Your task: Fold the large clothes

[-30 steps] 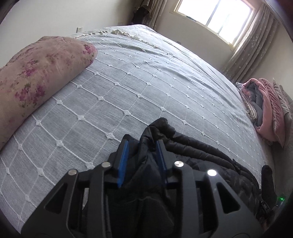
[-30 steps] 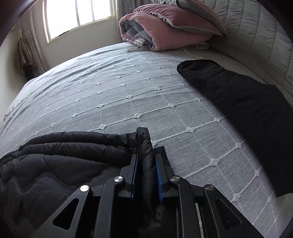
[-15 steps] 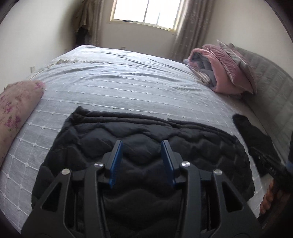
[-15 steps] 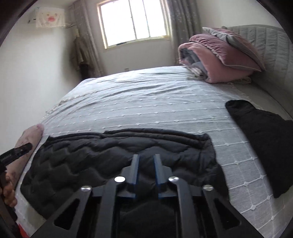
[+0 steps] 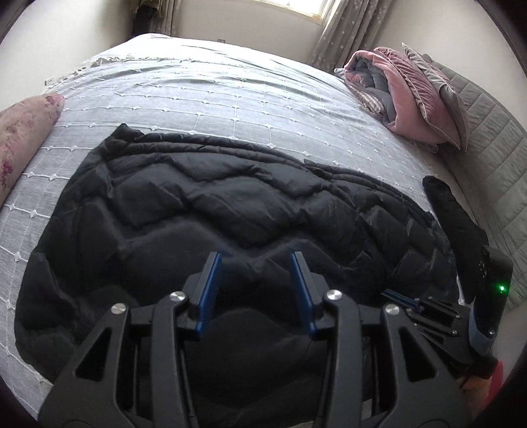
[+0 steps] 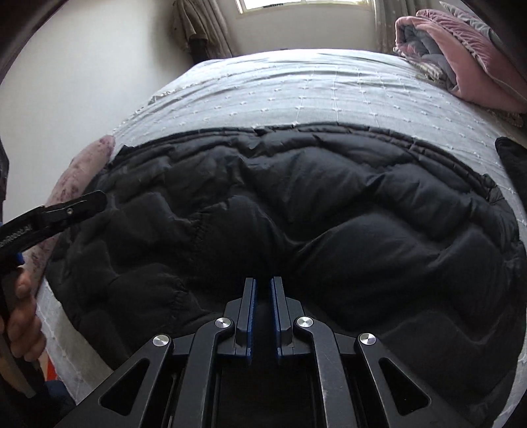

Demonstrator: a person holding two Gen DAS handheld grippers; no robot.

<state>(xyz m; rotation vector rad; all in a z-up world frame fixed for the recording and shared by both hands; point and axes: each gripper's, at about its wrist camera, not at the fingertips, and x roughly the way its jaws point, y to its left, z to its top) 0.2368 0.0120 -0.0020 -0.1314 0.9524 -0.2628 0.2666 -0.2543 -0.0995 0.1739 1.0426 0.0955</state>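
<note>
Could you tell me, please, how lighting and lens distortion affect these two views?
Left wrist view: the bright window blows out, and the grey quilted bedspread bulges from fisheye. Right wrist view: the black quilted jacket is dim, its corners vignetted.

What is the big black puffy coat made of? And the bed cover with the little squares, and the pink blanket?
The black coat looks like smooth, slightly shiny synthetic shell, maybe nylon, stitched into padded puffs. The bed cover looks like matte woven grey cloth, probably cotton, with raised white thread lines and knots. The pink blanket looks velvety: soft sheen along its folds.
</note>
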